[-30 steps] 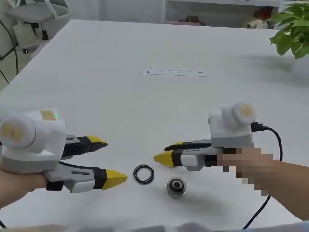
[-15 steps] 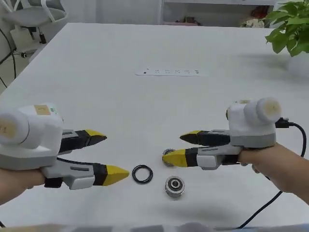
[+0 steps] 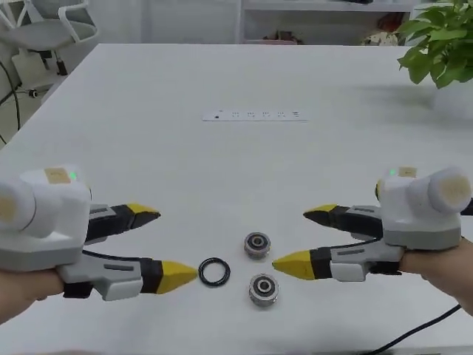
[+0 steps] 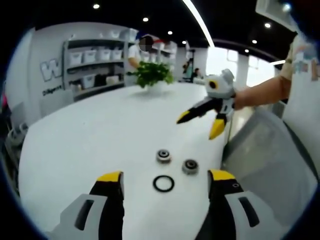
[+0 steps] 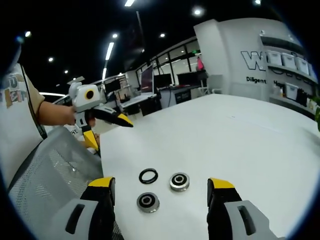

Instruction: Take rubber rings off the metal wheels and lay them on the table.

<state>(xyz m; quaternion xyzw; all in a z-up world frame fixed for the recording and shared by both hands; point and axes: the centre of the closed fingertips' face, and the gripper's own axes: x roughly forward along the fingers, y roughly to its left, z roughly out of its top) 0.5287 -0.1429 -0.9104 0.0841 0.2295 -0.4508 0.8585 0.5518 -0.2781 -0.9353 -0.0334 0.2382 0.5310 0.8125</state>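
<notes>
One rubber ring (image 3: 213, 271) off and flat on the table (image 3: 222, 170) close to its near edge, just beside far wheel (image 3: 257, 244) and near wheel (image 3: 264, 288), any ring left on either too small to tell; left gripper (image 3: 177, 244) and right gripper (image 3: 289, 238) flanking, jaws wide, empty.

"Anything legible out there?"
"On the far white wall (image 5: 235, 55): a large word starting with 'W', the rest hidden, and 'Diligent' in small letters beneath."
"And the person's shirt (image 5: 14, 92)?"
"Printed, but too blurred to read."
</notes>
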